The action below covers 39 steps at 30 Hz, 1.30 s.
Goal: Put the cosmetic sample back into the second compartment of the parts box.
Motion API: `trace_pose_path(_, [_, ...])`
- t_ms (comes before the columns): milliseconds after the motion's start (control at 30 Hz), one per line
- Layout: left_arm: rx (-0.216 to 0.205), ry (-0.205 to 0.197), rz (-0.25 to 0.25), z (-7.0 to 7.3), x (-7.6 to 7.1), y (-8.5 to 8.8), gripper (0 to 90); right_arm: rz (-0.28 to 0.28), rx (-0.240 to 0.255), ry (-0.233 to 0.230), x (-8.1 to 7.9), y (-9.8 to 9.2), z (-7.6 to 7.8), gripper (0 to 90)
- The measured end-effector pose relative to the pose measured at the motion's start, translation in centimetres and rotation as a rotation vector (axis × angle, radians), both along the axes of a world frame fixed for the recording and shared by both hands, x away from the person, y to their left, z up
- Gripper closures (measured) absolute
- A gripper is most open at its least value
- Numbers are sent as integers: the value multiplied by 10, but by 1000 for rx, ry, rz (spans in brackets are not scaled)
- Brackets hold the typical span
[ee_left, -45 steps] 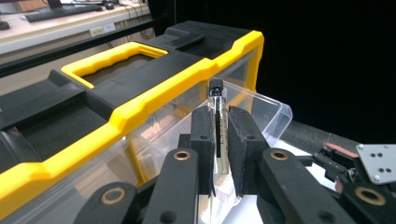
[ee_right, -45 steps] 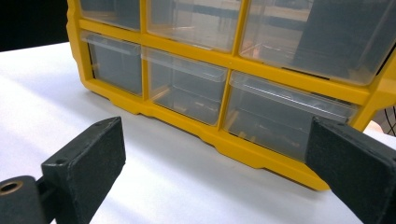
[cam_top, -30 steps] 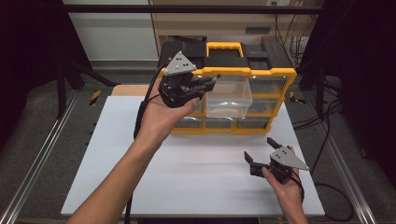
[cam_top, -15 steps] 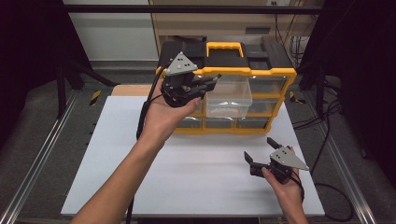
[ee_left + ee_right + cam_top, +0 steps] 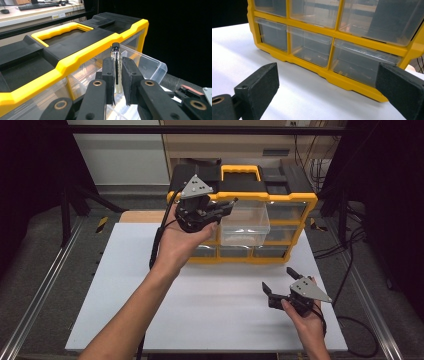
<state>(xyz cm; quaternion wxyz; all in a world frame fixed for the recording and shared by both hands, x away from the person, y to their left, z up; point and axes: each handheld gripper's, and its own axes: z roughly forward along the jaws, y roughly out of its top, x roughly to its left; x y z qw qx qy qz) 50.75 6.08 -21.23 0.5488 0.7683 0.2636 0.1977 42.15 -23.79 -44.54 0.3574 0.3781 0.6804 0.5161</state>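
Observation:
My left gripper (image 5: 227, 205) is held up at the front of a yellow and black drawer organizer (image 5: 295, 197). It is shut on a small glass vial (image 5: 116, 50) with a black cap, which stands upright between the pads (image 5: 128, 72). Just beyond and below the vial, a clear drawer (image 5: 150, 65) is pulled out of the organizer's top row (image 5: 245, 225). My right gripper (image 5: 278, 279) hovers low over the white table (image 5: 150, 285) at the front right. It is open with nothing between its pads (image 5: 262, 85), and it faces the organizer's bottom row of clear drawers (image 5: 309, 47).
The organizer (image 5: 332, 30) stands at the back of the table with a yellow carry handle (image 5: 60, 32) on top. Metal rails (image 5: 45, 285) run along both sides of the table. Cables (image 5: 340, 250) lie on the floor to the right.

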Motion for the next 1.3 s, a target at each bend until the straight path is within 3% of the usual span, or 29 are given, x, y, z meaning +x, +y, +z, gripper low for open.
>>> trace_pose_path(533, [20, -1, 9, -8, 4, -10, 799, 3, 2, 2, 0, 0, 0, 54])
trace_pose_path(600, [11, -15, 18, -8, 3, -12, 720, 3, 2, 2, 0, 0, 0, 54])
trace_pose_path(733, [-5, -45, 23, -8, -1, -12, 670, 3, 0, -1, 0, 0, 0, 54])
trace_pose_path(1000, [17, -113, 40, -9, -17, -9, 460, 4, 2, 2, 0, 1, 0, 54])
trace_pose_path(1300, [17, -126, 44, -15, -25, -4, 267, 2, -1, 1, 0, 1, 0, 53])
